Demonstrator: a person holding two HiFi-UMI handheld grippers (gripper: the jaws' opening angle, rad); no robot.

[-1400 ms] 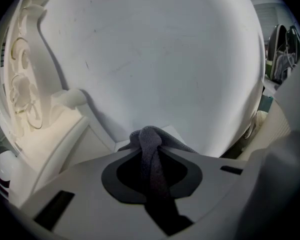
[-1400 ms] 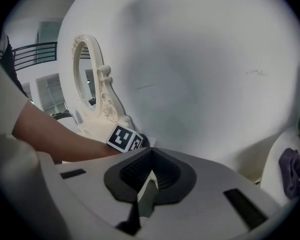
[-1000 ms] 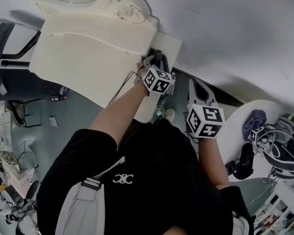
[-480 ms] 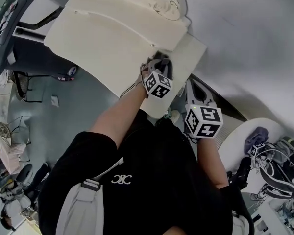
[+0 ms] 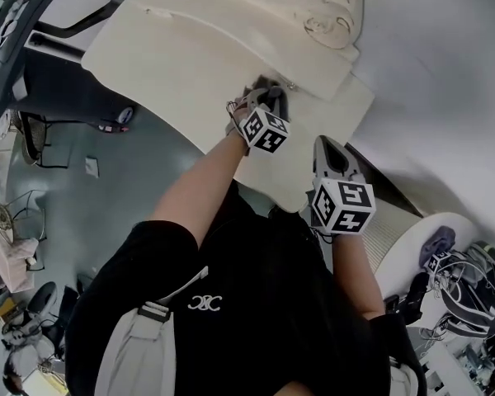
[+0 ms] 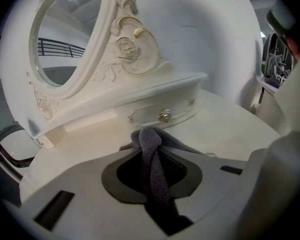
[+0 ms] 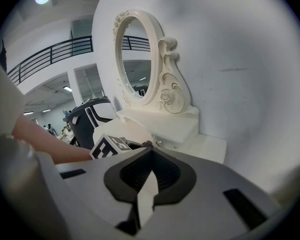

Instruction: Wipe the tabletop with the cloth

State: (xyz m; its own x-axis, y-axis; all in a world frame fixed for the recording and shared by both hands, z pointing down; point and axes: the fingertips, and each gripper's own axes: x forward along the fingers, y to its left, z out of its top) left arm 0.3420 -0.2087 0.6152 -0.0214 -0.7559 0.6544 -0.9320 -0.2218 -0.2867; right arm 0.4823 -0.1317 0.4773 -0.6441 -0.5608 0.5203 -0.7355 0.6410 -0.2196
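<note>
**At the drawer front: cloth clamped, wiping hand low on the desk**

Between the jaws of my left gripper (image 5: 266, 99) sits the grey cloth (image 6: 151, 156), pinched hard into a rope where it runs through the pads. It bunches out past the tips. I read the tight clamp as deliberate, since a loose hold would let the fabric slide out once it drags across the surface. The bunched end appears to rest on the desk (image 5: 173, 56), just in front of the small drawer (image 6: 140, 115) and its metal knob (image 6: 164, 116). That puts the wiping edge where the flat top meets the raised drawer unit.

My right gripper (image 5: 331, 148) hangs lower and nearer my body, off to the side of the left one. Its jaws are drawn together with only a thin sliver between them, and nothing is held. I judge it is parked there to keep out of the wiping path. It looks along the desk toward the left gripper's marker cube (image 7: 110, 146).

Beyond the drawer rises the oval mirror (image 6: 65, 49) in its carved cream frame, backed against a plain white wall (image 7: 240, 59). The frame's scrolled foot stands close above the drawer, so I expect strokes here must run sideways along the front, not forward.
</note>
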